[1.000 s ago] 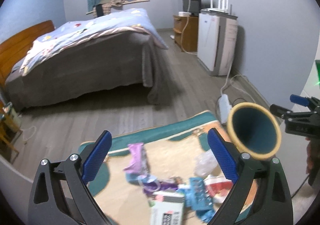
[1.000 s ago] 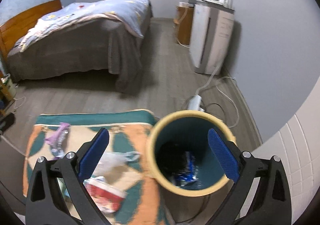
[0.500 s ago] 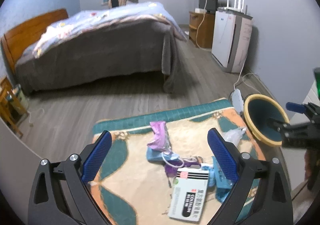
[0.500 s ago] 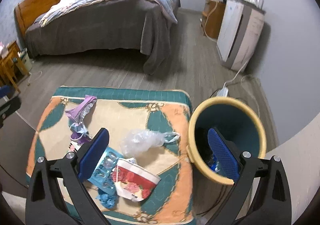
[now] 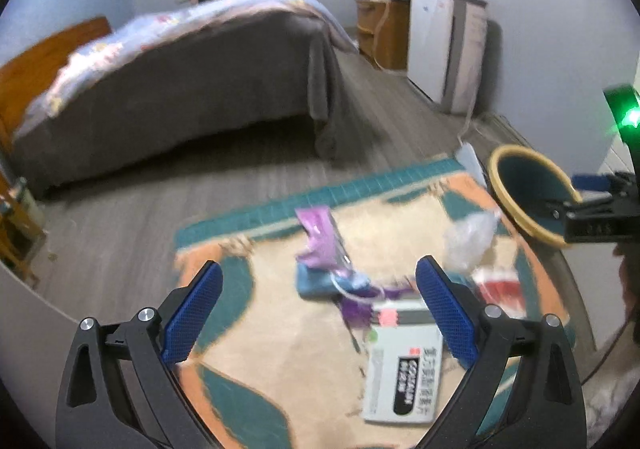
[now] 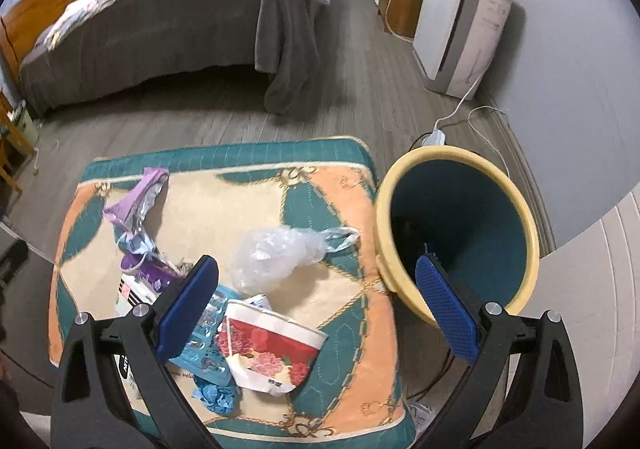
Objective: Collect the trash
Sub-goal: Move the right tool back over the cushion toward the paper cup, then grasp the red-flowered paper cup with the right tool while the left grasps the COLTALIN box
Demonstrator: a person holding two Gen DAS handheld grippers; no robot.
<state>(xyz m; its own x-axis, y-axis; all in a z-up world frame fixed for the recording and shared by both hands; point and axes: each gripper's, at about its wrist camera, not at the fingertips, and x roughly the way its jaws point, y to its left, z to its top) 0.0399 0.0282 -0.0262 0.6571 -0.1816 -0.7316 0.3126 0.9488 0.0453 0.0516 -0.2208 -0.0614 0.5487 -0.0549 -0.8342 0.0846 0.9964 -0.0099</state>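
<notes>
Both claws stand spread and empty: right gripper (image 6: pixel 316 301), left gripper (image 5: pixel 318 313). Uncollected on the patterned mat (image 6: pixel 340 185), near to far: red floral paper cup (image 6: pixel 272 349), blue blister pack (image 6: pixel 204 337), white carton (image 5: pixel 404 373), clear plastic bag (image 6: pixel 276 253), purple wrapper (image 6: pixel 136 201). The yellow-rimmed bin (image 6: pixel 460 221) beside the mat holds some trash. Judged partly done.

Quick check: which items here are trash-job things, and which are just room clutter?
Job: bin, clear plastic bag, red floral wrapper, purple wrapper, white box, blue blister pack.

Just there: bed, rug, white appliance, power strip.
</notes>
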